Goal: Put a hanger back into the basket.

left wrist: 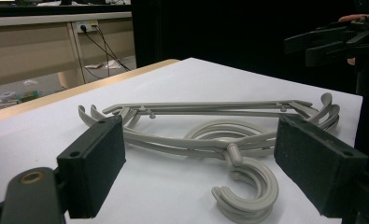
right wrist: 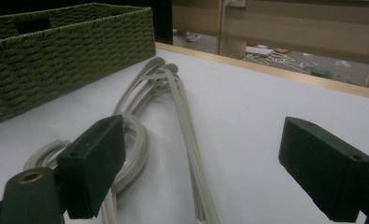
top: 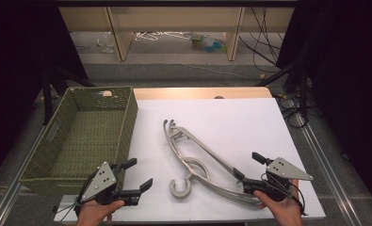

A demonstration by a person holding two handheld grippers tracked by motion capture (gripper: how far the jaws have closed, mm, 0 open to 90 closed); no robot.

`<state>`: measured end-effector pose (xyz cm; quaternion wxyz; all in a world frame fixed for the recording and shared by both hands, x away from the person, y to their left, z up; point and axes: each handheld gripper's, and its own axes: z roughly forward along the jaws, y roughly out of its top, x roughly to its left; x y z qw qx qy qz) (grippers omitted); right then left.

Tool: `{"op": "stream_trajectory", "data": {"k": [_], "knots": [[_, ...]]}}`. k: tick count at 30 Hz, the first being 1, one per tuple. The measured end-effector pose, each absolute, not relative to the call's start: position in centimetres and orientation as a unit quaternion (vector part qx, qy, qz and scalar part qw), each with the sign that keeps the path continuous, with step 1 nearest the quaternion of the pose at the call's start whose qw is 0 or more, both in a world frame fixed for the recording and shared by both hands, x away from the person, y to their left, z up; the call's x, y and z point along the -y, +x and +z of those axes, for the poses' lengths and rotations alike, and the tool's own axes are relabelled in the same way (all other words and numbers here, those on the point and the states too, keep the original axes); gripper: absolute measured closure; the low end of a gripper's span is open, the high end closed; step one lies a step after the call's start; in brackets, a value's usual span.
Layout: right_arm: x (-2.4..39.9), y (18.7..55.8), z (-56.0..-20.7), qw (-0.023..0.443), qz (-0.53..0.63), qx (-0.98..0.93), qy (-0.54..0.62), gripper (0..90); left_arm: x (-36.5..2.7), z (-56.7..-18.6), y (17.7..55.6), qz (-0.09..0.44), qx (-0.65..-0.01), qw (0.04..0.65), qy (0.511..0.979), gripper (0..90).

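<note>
White tabletop (top: pixel 249 117): stacked grey hangers (top: pixel 200 162) lie near its front edge, between left gripper (top: pixel 133 175) and right gripper (top: pixel 249 170), both gaping, empty; probably light, stiff, slick plastic, best pinched mid-arm

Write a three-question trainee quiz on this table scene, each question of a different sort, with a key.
1. True or false: the grey hangers lie inside the green woven basket.
2. Which gripper is closer to the basket? A) left gripper B) right gripper C) both equally
3. Fill in: the jaws of both grippers stand ____, with nothing between them.

Key:
1. False. The hangers lie stacked on the white table sheet, beside the basket and apart from it.
2. A. The left gripper hovers just by the basket's near corner; the right gripper is at the hangers' near end.
3. Open. Both gripper views show the pads wide apart, with the hangers lying beyond them.
</note>
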<state>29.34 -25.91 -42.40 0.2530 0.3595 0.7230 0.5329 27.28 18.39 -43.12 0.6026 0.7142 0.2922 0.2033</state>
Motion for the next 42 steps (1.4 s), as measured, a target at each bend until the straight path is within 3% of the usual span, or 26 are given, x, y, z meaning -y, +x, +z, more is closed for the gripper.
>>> {"op": "stream_trajectory", "data": {"k": [19,27,34,36,42], "knots": [[25.4,29.3,-42.4,0.240,0.519,-0.741,0.353,15.9,-18.4,-43.1,27.4,0.205,-0.287,0.598,0.720,16.3],[24.2,29.3,-42.2,0.199,0.500,-0.776,0.328,16.1,-18.3,-43.2,27.3,0.200,-0.285,0.602,0.719,16.2],[22.3,29.4,-42.5,0.164,0.472,-0.814,0.296,19.9,-18.2,-43.2,27.3,0.199,-0.283,0.600,0.721,16.2],[21.8,29.6,-42.7,0.167,0.461,-0.825,0.281,25.8,-18.2,-43.2,27.3,0.199,-0.283,0.599,0.722,16.1],[20.6,29.9,-43.6,0.140,0.410,-0.860,0.271,31.9,-18.2,-43.3,27.4,0.199,-0.275,0.599,0.725,16.0]]}}
